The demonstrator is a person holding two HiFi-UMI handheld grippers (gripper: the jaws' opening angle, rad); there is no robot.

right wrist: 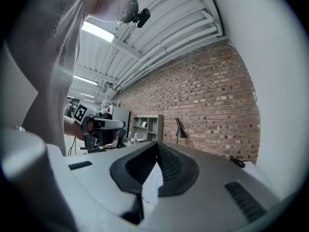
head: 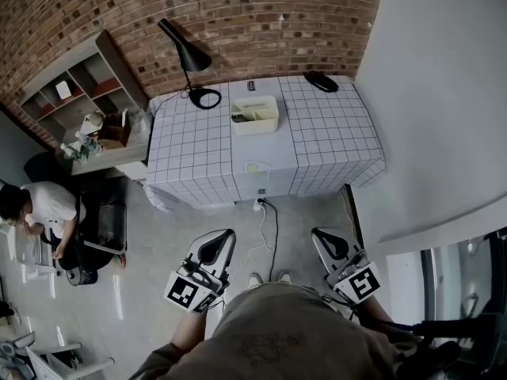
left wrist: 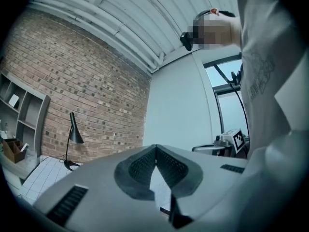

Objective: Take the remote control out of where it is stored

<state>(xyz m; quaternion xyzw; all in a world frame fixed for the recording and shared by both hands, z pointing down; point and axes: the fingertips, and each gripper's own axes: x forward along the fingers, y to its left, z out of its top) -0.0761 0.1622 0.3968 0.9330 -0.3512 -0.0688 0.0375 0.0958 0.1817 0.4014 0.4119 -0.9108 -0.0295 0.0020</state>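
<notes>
A cream storage box (head: 254, 115) stands on the white tiled table (head: 333, 141), near its back middle, with small dark items inside; I cannot make out a remote control among them. My left gripper (head: 223, 236) and right gripper (head: 319, 234) hang low by my body, well short of the table's front edge. In the left gripper view the jaws of the left gripper (left wrist: 155, 147) meet at their tips with nothing between them. The right gripper view shows the same for the right gripper (right wrist: 157, 144): tips together, empty.
A black desk lamp (head: 188, 58) stands at the table's back left and a black flat object (head: 321, 81) at its back right. A white cable (head: 263, 222) runs over the floor below the table. At the left are a shelf (head: 79, 85), a cluttered side table (head: 107, 137) and a seated person (head: 43, 206).
</notes>
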